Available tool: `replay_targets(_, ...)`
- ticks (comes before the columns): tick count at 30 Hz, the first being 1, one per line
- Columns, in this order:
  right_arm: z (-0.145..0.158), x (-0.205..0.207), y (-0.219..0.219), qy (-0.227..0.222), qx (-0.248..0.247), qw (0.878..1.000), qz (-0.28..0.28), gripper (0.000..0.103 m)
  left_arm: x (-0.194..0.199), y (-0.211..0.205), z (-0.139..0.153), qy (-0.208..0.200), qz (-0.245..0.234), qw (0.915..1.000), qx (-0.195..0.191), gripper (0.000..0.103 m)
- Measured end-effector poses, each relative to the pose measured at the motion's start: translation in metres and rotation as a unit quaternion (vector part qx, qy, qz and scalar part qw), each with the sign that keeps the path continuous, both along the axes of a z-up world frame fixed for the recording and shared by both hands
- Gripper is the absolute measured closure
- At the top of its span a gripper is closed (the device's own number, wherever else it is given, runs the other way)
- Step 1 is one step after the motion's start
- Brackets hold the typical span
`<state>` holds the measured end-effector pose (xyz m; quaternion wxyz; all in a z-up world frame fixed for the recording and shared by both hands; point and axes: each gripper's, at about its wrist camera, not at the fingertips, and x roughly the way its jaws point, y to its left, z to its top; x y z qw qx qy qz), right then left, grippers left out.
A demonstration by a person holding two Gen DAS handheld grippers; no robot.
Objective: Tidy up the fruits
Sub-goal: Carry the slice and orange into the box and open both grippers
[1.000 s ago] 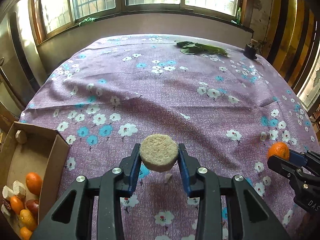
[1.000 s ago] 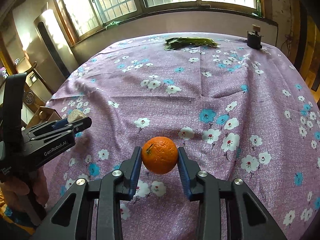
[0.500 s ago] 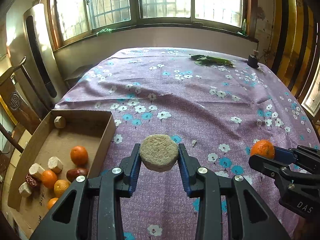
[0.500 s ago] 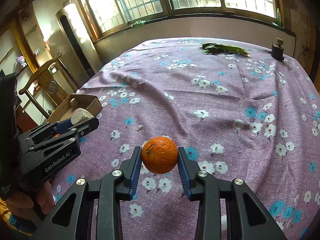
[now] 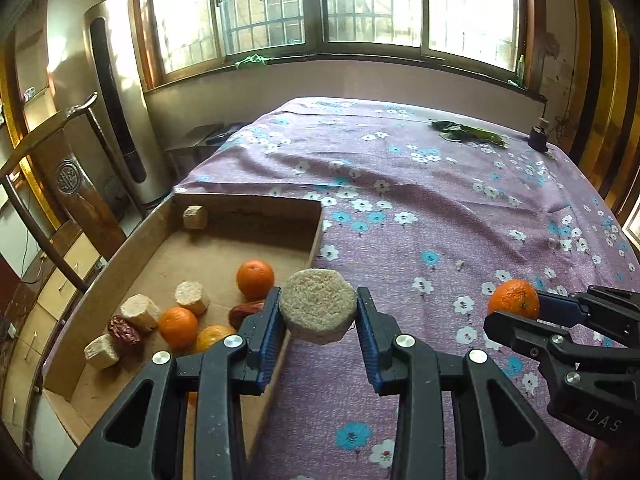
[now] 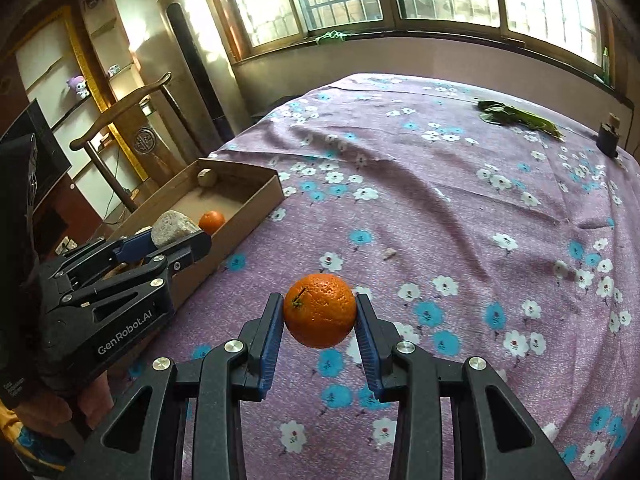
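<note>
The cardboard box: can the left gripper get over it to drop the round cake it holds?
Probably yes. The left gripper holds the round cake at the cardboard box edge; the top is open.

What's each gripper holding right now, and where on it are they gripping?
The left gripper clamps a tan round cake by its opposite edges. The right gripper pinches an orange across its sides, stem facing the camera.

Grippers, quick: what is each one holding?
Left gripper: shut on the beige puck.
Right gripper: shut on the orange.
</note>
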<state>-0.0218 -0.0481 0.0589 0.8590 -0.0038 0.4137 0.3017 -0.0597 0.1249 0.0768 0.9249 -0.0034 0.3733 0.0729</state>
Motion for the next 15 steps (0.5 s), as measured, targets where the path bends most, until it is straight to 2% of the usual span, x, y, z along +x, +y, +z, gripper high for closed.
replay_targets(9,0.004,-0.001,0.074,-0.008,-0.004,0.997,0.075,0.064,-0.031,0.079,0.001,0.002,0.07,0.9976,-0.002,0.068)
replay_targets(15,0.001,0.002,0.122,-0.006,-0.011,0.993,0.119,0.064,-0.046,0.115,-0.009,0.015,0.103,0.9945,-0.003,0.068)
